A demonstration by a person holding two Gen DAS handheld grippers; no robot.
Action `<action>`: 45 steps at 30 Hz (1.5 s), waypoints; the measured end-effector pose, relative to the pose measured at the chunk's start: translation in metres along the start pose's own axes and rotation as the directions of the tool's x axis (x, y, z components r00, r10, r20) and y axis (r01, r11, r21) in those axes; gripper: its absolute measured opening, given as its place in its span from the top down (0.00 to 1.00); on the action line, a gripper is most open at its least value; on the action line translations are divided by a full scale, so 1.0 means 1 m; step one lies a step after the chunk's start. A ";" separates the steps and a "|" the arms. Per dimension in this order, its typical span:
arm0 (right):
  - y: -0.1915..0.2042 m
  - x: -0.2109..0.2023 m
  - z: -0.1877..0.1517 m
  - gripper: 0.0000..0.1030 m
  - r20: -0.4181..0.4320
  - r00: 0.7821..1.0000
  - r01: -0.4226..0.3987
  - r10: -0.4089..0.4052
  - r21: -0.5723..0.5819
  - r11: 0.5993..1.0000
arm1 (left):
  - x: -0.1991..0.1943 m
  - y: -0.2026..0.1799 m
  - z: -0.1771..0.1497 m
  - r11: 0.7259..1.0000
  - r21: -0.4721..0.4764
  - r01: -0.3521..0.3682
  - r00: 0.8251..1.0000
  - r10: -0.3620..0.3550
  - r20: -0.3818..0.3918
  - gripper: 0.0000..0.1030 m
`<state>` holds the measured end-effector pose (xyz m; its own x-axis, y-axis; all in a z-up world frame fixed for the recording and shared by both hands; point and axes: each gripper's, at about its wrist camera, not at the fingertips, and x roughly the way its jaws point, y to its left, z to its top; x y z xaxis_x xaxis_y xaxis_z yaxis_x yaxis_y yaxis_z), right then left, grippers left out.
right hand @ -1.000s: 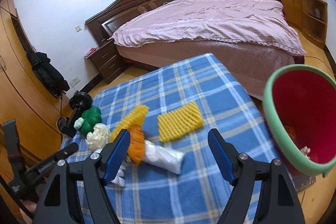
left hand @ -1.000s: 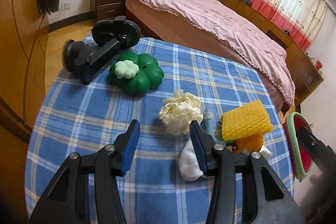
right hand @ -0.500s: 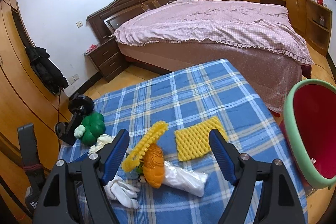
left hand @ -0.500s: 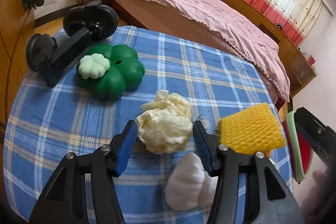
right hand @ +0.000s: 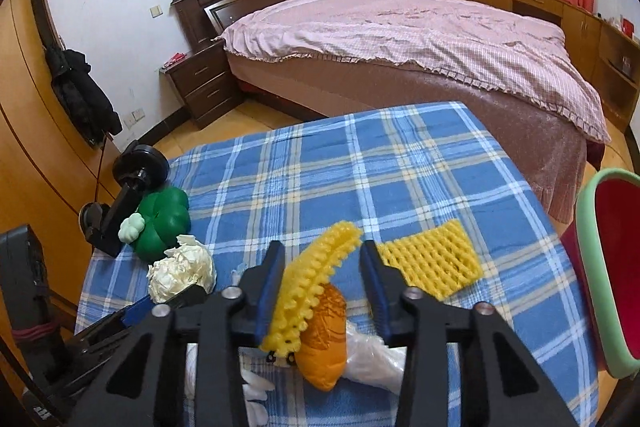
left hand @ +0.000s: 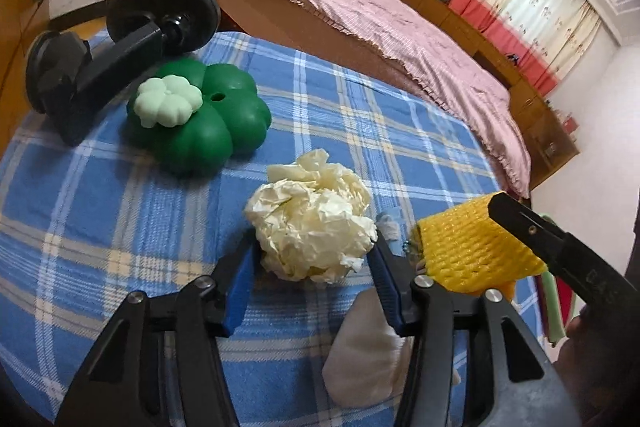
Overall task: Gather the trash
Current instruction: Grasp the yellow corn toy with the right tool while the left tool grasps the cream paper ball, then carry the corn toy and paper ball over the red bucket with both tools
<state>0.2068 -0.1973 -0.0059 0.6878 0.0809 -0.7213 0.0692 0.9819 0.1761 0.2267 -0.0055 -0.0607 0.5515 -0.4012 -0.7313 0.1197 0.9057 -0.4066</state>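
Note:
A crumpled cream paper ball (left hand: 312, 227) lies on the blue plaid tablecloth (left hand: 120, 227). My left gripper (left hand: 312, 259) is open with its blue pads on either side of the ball; it also shows in the right wrist view (right hand: 182, 269). My right gripper (right hand: 322, 267) is open around an upright yellow foam net (right hand: 310, 283), which rests on an orange bag (right hand: 324, 343) and a white plastic bag (right hand: 372, 359). A second yellow foam net (right hand: 430, 261) lies flat to the right. A white glove (left hand: 368, 355) lies under my left gripper.
A green clover-shaped toy (left hand: 200, 119) and a black suction-cup mount (left hand: 100, 67) sit at the table's far left. A red bin with a green rim (right hand: 612, 279) stands off the table's right edge. A bed with a pink cover (right hand: 400, 39) is beyond.
My left gripper has moved forward so the paper ball now sits between its pads. My right gripper has moved left and narrowed around the upright yellow foam net.

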 end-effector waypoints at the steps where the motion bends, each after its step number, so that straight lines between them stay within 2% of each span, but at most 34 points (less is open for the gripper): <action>1: 0.001 0.000 0.001 0.76 0.003 1.000 -0.003 0.003 -0.006 1.000 | -0.001 0.000 -0.001 1.000 0.002 0.005 1.000 -0.005 0.006 0.52; 4: 0.002 -0.003 0.001 0.85 0.021 1.000 -0.013 0.013 -0.010 1.000 | -0.003 0.000 -0.001 1.000 0.013 0.008 1.000 -0.009 0.023 0.55; 7: 0.004 -0.013 0.001 0.86 0.059 0.998 -0.027 0.028 -0.017 0.999 | -0.005 0.000 -0.001 1.000 0.020 0.014 0.999 -0.015 0.031 0.56; 16: 0.001 -0.052 0.000 0.87 0.146 0.984 -0.100 0.099 -0.003 0.995 | -0.042 -0.013 -0.002 0.999 0.042 0.006 0.993 -0.011 0.113 0.56; 25: -0.015 -0.090 -0.010 0.87 0.198 0.969 -0.153 0.146 0.024 0.988 | -0.077 -0.039 -0.006 0.998 0.066 0.010 0.988 -0.020 0.151 0.56; 34: -0.038 -0.131 -0.019 0.87 0.262 0.956 -0.153 0.134 0.053 0.987 | -0.100 -0.066 -0.020 0.995 0.096 0.040 0.985 -0.056 0.162 0.56; 45: -0.076 -0.165 -0.031 0.87 0.312 0.945 -0.139 0.096 0.118 0.983 | -0.104 -0.105 -0.036 0.986 0.144 0.079 0.986 -0.099 0.135 0.56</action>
<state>0.0659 -0.2800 0.0794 0.8824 0.1171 -0.4558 0.0580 0.9341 0.3522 0.1273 -0.0638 0.0383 0.6434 -0.4665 -0.6069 0.2805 0.8814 -0.3801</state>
